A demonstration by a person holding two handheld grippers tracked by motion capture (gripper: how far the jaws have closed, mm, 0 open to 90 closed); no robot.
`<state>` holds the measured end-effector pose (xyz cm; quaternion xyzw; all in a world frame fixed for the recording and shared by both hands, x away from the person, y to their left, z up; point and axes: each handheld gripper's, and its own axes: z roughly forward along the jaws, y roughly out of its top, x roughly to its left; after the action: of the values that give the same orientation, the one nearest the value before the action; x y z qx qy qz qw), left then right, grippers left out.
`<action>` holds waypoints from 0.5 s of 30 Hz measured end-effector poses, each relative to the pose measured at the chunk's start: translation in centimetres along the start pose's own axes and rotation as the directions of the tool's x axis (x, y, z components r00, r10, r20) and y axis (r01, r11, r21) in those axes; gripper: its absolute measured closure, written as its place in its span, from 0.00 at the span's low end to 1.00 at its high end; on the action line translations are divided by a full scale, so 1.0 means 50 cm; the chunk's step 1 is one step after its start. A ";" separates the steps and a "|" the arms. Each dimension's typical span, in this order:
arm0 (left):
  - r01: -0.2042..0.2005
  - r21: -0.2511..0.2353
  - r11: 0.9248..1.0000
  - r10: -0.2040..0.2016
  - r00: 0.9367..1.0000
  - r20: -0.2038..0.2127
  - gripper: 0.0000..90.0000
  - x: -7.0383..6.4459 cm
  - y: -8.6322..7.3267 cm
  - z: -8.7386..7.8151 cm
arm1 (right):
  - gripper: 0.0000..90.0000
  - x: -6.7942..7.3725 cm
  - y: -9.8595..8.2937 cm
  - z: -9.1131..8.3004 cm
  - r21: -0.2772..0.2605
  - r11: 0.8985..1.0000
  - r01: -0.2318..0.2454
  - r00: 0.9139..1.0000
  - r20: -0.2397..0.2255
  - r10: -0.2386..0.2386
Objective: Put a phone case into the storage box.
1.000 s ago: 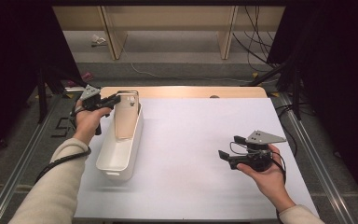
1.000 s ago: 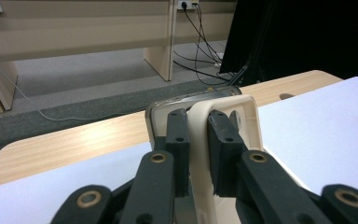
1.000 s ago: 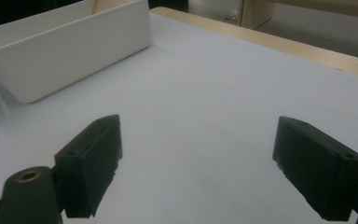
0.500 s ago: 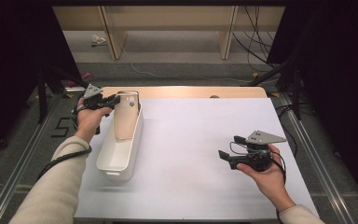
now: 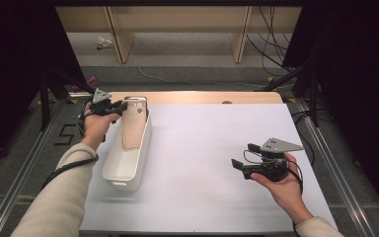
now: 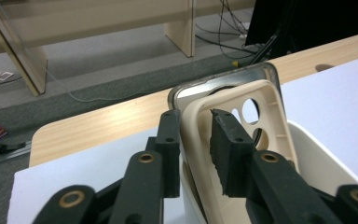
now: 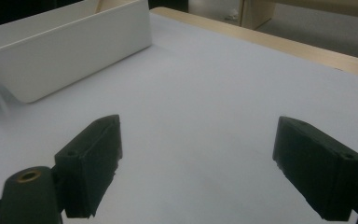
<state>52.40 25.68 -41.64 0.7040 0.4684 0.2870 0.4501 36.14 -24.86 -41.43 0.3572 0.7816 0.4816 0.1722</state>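
Note:
A beige phone case (image 5: 134,126) with round camera holes leans upright against a silver-rimmed phone (image 6: 223,83) at the far end of a long white bin (image 5: 126,168). My left gripper (image 5: 121,106) is shut on the top corner of the case (image 6: 270,107), one jaw behind the phone's rim and one inside the case. In the left gripper view the gripper (image 6: 196,135) clamps that edge. My right gripper (image 5: 242,154) is held open just above the white table sheet at the right, nothing between its fingers, as the right gripper view (image 7: 198,154) also shows.
The white sheet (image 5: 207,148) covers most of a wooden table (image 5: 202,97). The bin (image 7: 74,46) lies far to the left of the right gripper. Beyond the table are a grey floor, wooden legs (image 5: 239,39) and cables (image 5: 271,49).
The left hand has shifted slightly left and back while holding the case's top. The right gripper has stayed where it was, open.

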 end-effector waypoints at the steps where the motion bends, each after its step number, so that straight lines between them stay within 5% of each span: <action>1: 0.014 0.009 1.000 -0.014 1.000 -0.005 0.77 -0.001 0.000 0.000 | 0.18 0.000 0.000 0.000 0.000 1.000 0.000 1.000 0.000 0.000; 7: 0.071 0.017 0.997 -0.071 0.997 -0.027 0.59 -0.005 0.004 -0.003 | 0.18 0.000 0.000 0.001 0.002 1.000 -0.001 1.000 -0.001 0.001; 15: 0.068 0.029 0.997 -0.066 0.997 -0.045 0.30 -0.013 0.015 -0.018 | 0.18 -0.001 -0.001 0.002 0.003 1.000 -0.004 1.000 -0.002 0.004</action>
<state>51.68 25.29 -40.55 0.6883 0.5060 0.2800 0.4380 36.22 -24.84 -41.52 0.3583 0.7817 0.4814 0.1699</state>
